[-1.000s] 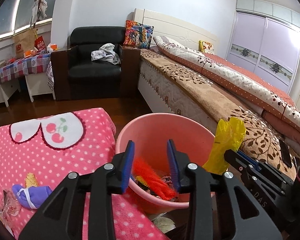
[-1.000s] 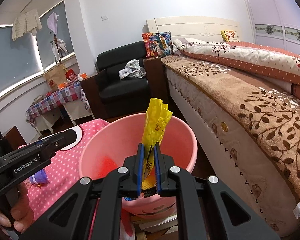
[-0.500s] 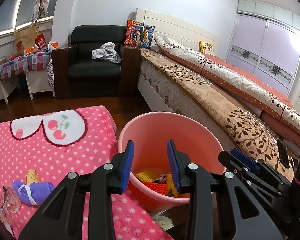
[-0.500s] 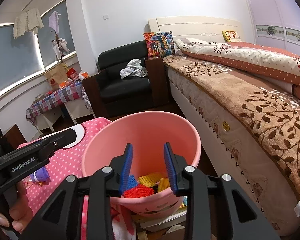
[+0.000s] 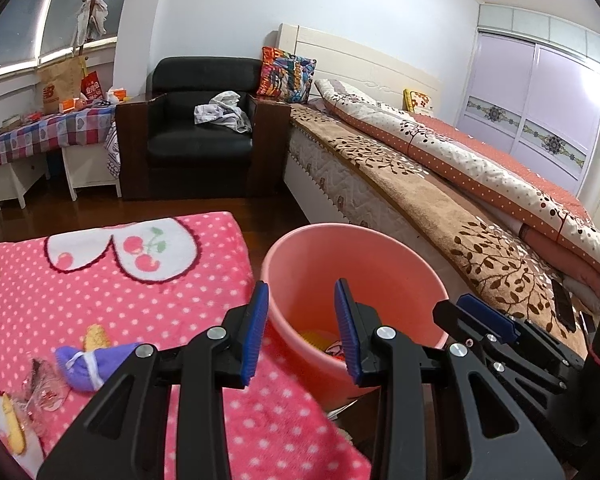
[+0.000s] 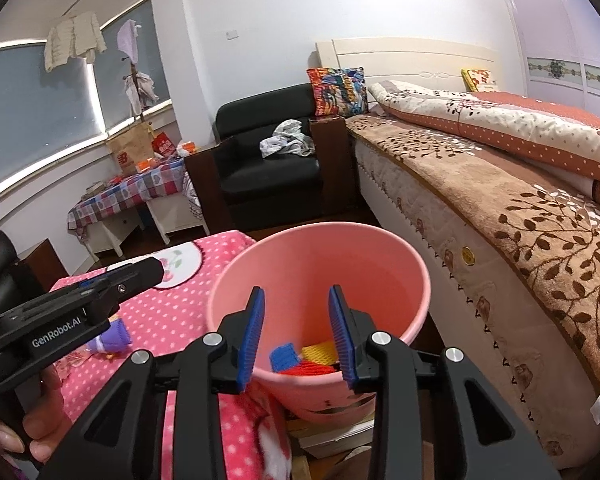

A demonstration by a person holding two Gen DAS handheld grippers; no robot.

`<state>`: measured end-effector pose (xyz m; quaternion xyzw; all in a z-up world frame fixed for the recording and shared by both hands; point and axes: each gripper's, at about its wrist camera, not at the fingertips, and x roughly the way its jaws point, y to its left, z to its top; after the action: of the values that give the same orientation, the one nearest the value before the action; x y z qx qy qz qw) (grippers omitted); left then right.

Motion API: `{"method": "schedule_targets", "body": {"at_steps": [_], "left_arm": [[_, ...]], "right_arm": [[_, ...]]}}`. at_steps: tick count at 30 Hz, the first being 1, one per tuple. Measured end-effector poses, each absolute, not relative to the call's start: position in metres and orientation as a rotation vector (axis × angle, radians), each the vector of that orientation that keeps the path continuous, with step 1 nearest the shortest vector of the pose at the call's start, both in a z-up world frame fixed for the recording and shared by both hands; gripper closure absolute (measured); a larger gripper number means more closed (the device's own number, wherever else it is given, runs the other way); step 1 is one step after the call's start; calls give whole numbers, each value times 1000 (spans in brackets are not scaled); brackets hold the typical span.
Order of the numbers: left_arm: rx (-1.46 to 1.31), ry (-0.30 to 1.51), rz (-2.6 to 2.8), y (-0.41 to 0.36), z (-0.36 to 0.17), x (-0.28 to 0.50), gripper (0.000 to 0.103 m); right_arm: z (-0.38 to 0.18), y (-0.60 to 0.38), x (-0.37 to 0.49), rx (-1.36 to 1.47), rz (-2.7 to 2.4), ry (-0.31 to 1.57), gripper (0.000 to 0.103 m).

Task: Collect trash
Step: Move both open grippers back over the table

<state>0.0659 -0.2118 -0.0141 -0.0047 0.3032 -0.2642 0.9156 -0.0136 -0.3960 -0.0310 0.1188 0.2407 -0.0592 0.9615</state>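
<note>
Both grippers, left gripper (image 5: 300, 330) and right gripper (image 6: 296, 332), hang released and empty, fingers framing the round pink plastic bucket (image 6: 380, 252), poised for more trash.

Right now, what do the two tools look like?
Both match: matte black plastic frames, silver pivot screws, ribbed blue pads on the fingers. Left tool shows white "GenRobot.AI" lettering on its side in the right view; right tool. No cables visible.

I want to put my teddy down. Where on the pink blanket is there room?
The pink blanket is bare between the cherry heart patch and the purple wrapper. The near-left corner is crowded with wrappers and snacks; the pink bucket borders the right edge.
</note>
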Motion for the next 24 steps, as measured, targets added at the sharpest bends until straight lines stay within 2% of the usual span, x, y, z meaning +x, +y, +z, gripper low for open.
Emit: {"method": "schedule_targets", "body": {"at_steps": [24], "left_arm": [[91, 644, -431, -120, -23, 25, 69]], "right_arm": [[-21, -322, -40, 210, 60, 519, 68]]}}
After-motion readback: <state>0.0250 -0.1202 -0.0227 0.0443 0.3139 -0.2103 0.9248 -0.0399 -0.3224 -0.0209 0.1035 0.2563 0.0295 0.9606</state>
